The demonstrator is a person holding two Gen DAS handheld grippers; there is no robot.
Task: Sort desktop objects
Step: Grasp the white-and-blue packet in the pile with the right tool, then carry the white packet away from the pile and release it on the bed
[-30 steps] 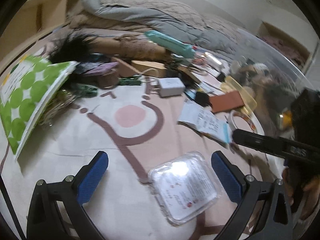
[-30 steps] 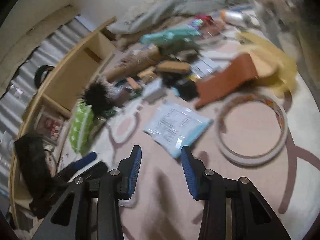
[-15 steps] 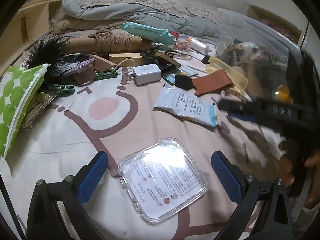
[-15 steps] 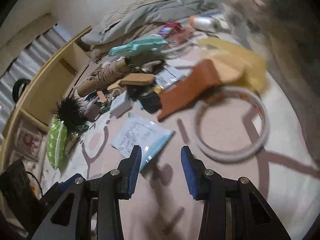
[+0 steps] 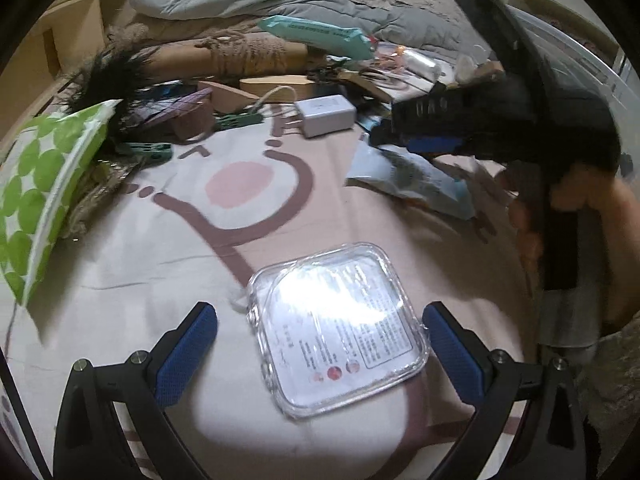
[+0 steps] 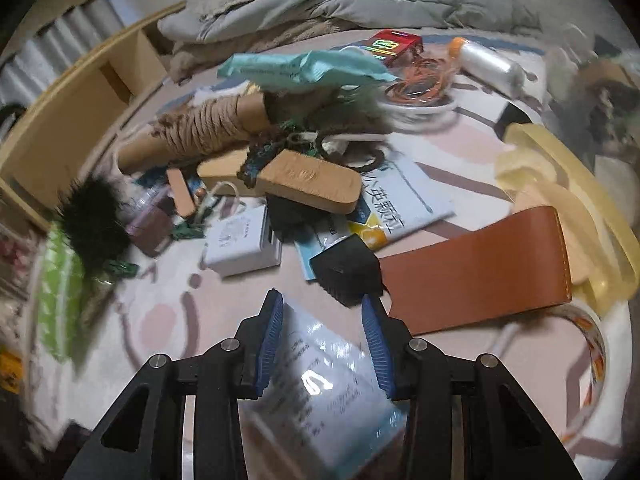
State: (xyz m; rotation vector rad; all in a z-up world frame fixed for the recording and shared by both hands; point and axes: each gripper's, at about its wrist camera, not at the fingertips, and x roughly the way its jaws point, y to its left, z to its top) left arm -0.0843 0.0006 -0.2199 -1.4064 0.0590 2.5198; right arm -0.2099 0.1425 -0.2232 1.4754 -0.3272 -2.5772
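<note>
Picking phase, nothing lifted yet. Left gripper [image 5: 320, 344] is hovering spread wide over the clear case [image 5: 338, 326], which is lying flat on the sheet [image 5: 120, 264] between the pads, neither touching it. Next move probably calls for lowering and closing on its edges. Right gripper [image 6: 323, 340] is hanging narrowly parted, empty, over the blue packet [image 6: 320, 392], black cube [image 6: 346, 272] just ahead.

Cluttered patterned bedsheet [image 5: 132, 264], clear case [image 5: 340, 328]

dim indoor light; glare on clear case [image 5: 340, 328]; motion blur right view; fisheye-bent, dark corners.
</note>
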